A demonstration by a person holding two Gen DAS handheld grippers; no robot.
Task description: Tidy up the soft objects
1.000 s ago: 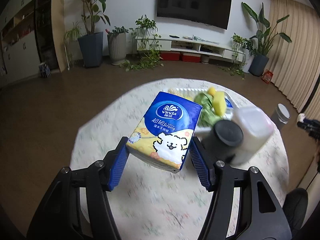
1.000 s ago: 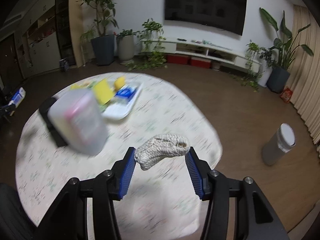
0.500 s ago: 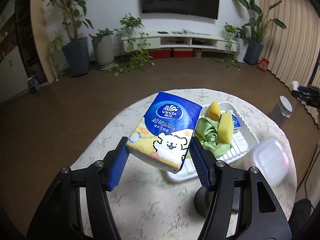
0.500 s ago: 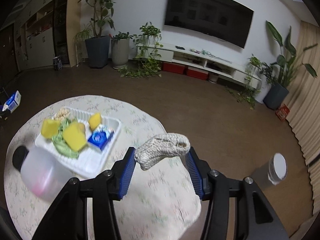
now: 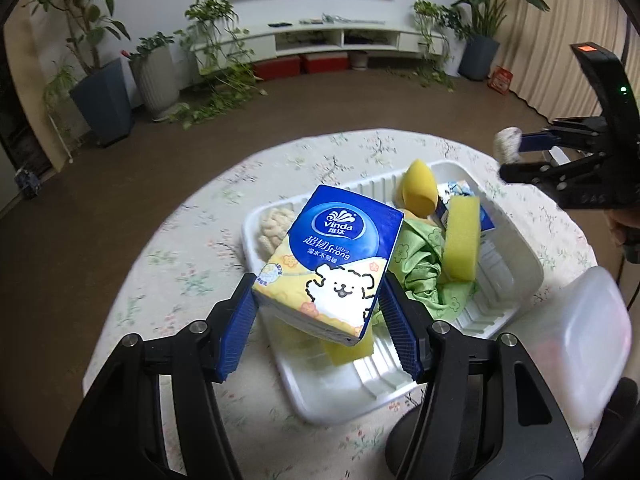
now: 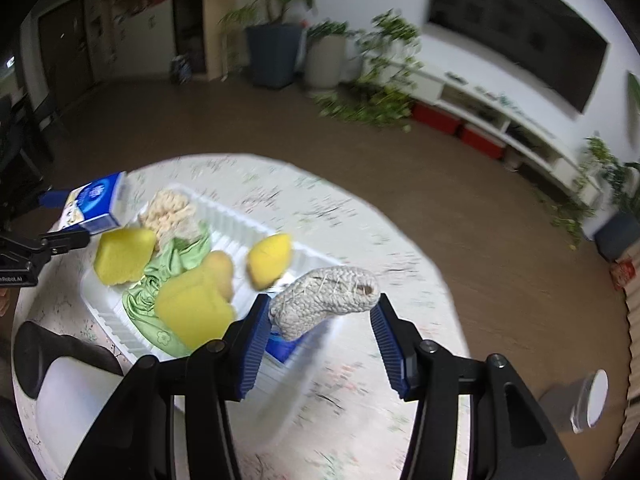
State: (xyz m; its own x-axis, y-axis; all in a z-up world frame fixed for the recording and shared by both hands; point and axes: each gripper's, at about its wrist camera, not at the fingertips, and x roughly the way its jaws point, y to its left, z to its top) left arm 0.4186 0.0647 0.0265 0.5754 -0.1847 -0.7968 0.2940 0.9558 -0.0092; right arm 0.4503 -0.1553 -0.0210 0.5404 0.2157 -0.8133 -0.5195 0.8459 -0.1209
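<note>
My left gripper (image 5: 316, 300) is shut on a blue and yellow tissue pack (image 5: 328, 268), held tilted over the near end of the white tray (image 5: 532, 268). My right gripper (image 6: 320, 312) is shut on a grey-white knitted piece (image 6: 324, 300) above the tray's (image 6: 256, 232) right corner. In the tray lie a cream knitted bundle (image 5: 272, 228), a green cloth (image 5: 424, 272), yellow sponges (image 5: 462, 236) and a small blue pack (image 5: 486, 220). The right gripper (image 5: 516, 146) shows at the right of the left wrist view, and the left gripper (image 6: 60, 216) at the left of the right wrist view.
A translucent container (image 5: 588, 344) with a black lid (image 5: 420, 448) lies on its side on the round floral table (image 5: 192, 240), close to the tray's near side. A grey cylinder (image 6: 588, 400) stands on the floor beyond the table edge. Potted plants line the far wall.
Both grippers have travelled over the table to above the tray, each keeping its hold. The tray now sits right under them, and the container has slid to the edge of both views.
</note>
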